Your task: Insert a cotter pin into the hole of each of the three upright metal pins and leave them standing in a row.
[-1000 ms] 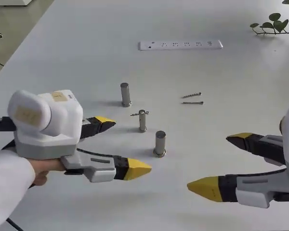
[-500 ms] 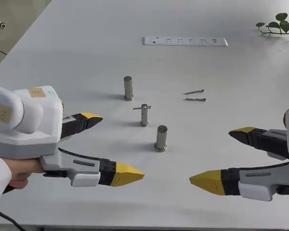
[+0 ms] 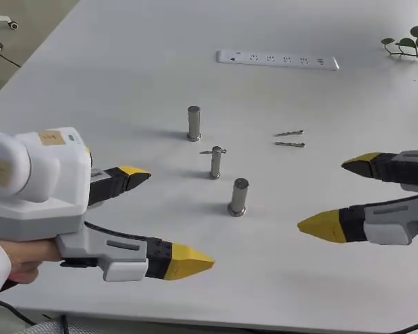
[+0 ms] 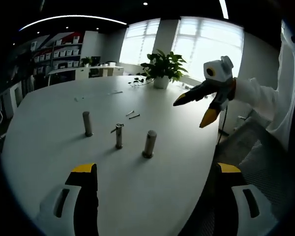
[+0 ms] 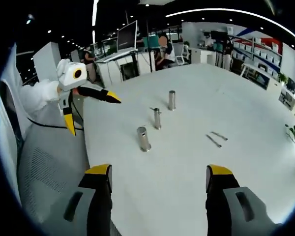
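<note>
counter: white counter (image 3: 125,76), power strip (image 3: 277,59) far, plant (image 3: 411,40) far right
jaws: your left gripper (image 3: 181,217) and right gripper (image 3: 321,195) both spread

Three upright metal pins (image 5: 157,118), two loose cotter pins (image 5: 215,138), right hand-held gripper (image 5: 159,173) jaws wide

Three upright metal pins (image 3: 215,161) are seen in a slanted row, approx. midway btwn the jaws of L gripper (image 3: 177,216) and those of R gripper (image 3: 322,195), ahead of both sets of tips. The far pin (image 3: 194,123) and near pin (image 3: 238,197) are shown as plain grey cylinders w/ flared feet. The middle pin (image 3: 215,165) is crossed near its top by a cotter pin (image 3: 213,150), approx. level. Two loose cotter pins (image 3: 290,139) are laid flat, side by side, beyond the R jaws, well apart from the row.
</note>
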